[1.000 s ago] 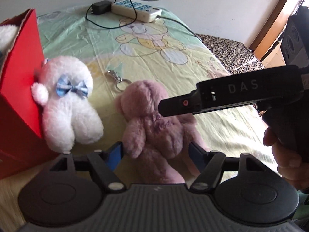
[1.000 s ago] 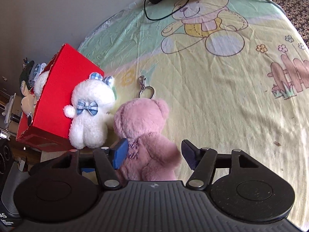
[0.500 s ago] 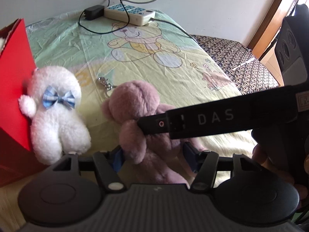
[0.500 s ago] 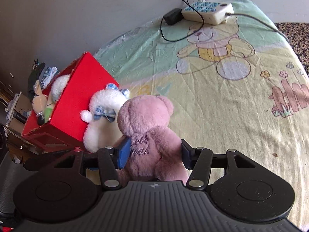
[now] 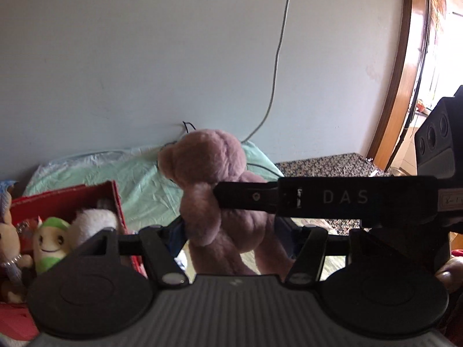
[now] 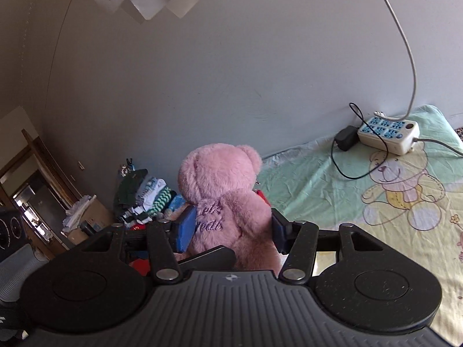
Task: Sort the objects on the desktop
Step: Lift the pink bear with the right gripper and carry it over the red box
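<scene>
A pink plush bear [image 5: 220,190] [image 6: 228,199] hangs in the air, held upright between both grippers. My left gripper [image 5: 231,232] is shut on its lower body. My right gripper [image 6: 231,225] is shut on its back, and its black finger [image 5: 318,199] crosses the left wrist view. The red box [image 5: 113,199] stands below and to the left, open at the top, with a white plush [image 5: 92,222], a green-hooded plush [image 5: 52,240] and a beige plush [image 5: 8,240] inside. The white bear with the blue bow is out of sight.
The bear-print cloth [image 6: 376,190] covers the table. A white power strip [image 6: 389,133] with a black adapter [image 6: 345,138] and cables lies by the wall. Folded clothes [image 6: 144,199] pile up at the left. A patterned seat [image 5: 327,164] lies to the right.
Both grippers have lifted the pink bear off the cloth and tilted up towards the wall. The red box's open top has come into view below left.
</scene>
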A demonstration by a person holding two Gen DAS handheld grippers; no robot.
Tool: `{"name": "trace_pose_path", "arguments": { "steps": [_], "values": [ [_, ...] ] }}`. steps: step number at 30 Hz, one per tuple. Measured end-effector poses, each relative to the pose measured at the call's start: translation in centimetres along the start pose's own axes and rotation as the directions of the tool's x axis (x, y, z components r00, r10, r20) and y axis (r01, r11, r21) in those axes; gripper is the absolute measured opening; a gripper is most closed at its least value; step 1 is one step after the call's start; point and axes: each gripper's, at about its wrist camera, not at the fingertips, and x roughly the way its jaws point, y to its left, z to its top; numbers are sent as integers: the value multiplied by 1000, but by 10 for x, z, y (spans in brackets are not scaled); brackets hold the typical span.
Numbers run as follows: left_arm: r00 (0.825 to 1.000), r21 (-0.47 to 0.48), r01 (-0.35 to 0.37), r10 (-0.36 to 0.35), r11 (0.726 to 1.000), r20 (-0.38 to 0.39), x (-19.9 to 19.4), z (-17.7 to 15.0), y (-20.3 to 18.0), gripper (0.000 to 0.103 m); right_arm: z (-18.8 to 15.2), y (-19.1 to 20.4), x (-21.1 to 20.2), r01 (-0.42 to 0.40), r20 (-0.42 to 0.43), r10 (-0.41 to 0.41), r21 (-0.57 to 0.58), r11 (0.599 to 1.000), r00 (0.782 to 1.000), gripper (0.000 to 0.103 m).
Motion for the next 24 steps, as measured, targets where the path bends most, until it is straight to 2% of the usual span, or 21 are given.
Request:
{"name": "trace_pose_path", "arguments": {
  "steps": [3, 7, 11, 13, 18, 24],
  "values": [
    [999, 9, -20, 19, 1000, 49, -22, 8, 22, 62, 2, 25, 20, -41, 10, 41, 37, 998, 999, 57],
    [998, 24, -43, 42, 999, 39, -27, 6, 60, 62, 2, 63, 52, -70, 33, 69, 42, 997, 997, 57],
    [997, 40, -66, 65, 997, 30, -32, 4, 98, 62, -4, 82, 90, -74, 25, 73, 77, 994, 997, 57],
    [997, 47, -78, 77, 996, 25, -35, 2, 117, 62, -14, 86, 111, -49, 1, 49, 95, 994, 999, 57],
    [995, 65, -102, 102, 993, 6, -37, -3, 163, 62, -40, 88, 143, 61, -19, -60, 54, 997, 998, 55],
    [989, 40, -90, 94, 995, -113, 2, -32, 195, 62, -70, 65, 175, 128, -87, -115, 173, 976, 990, 51]
  ]
}}
